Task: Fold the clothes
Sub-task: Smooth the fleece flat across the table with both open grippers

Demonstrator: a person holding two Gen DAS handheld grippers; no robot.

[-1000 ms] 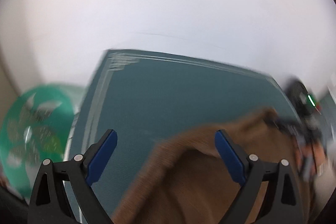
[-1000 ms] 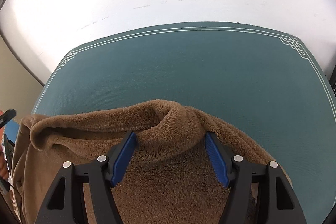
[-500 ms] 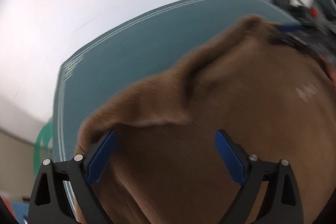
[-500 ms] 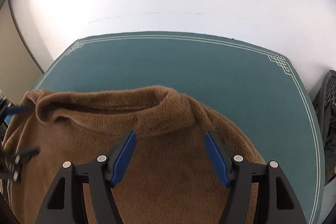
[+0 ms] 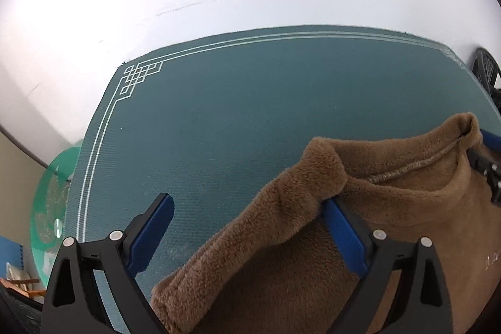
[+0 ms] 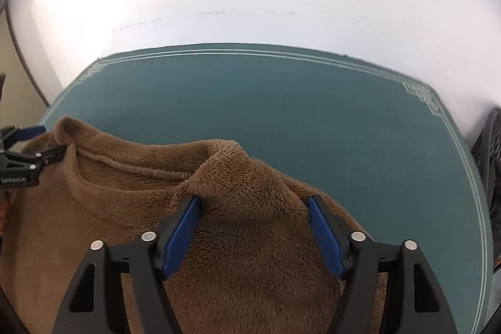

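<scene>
Green disc [image 5: 53, 202] beside mat [image 5: 250, 115] shows only leftward.

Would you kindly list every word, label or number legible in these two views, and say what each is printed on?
"GenRobot.AI", roughly, small and soft: white lettering on the black body of the left tongs, seen from the right wrist view.
Pale marks on the fluffy brown fleece garment, at the right edge of the left wrist view: cut off, unreadable.
Nothing else carries text.

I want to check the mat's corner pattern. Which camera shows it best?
The left wrist view: the white lattice corner of the green mat is sharp and unobstructed. The right wrist view shows the mat's two far corners only blurred and small.
</scene>
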